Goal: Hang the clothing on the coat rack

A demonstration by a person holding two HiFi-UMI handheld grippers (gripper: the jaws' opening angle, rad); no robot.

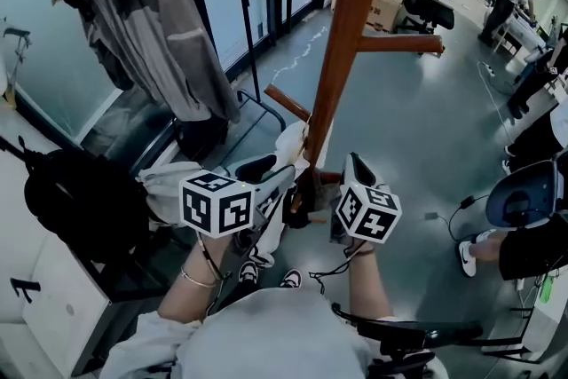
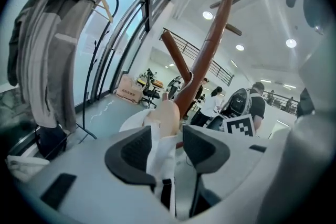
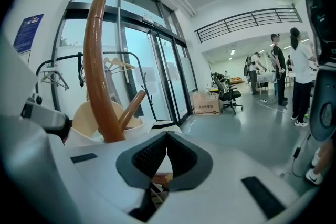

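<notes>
The brown wooden coat rack [image 1: 342, 40] rises just ahead of both grippers. A white garment [image 1: 169, 182] lies bunched round its lower pegs and trails off to the left. My left gripper [image 1: 280, 177] is at the pole's base; in its own view the left gripper [image 2: 167, 144] stands open and wide, with a strip of the white garment [image 2: 163, 152] lying loose between the pads. The pole [image 2: 210, 44] leans away beyond it. My right gripper [image 1: 355, 164] sits right of the pole. Its own view shows the right gripper [image 3: 167, 136] shut tip to tip, with no cloth visible between the tips.
A grey jacket [image 1: 151, 22] hangs on a hanger from a black rail at the left, in front of glass doors. A black backpack [image 1: 80, 200] sits lower left. An office chair [image 1: 426, 4] and a cardboard box [image 1: 386, 4] stand beyond the rack. Seated people are at the right edge.
</notes>
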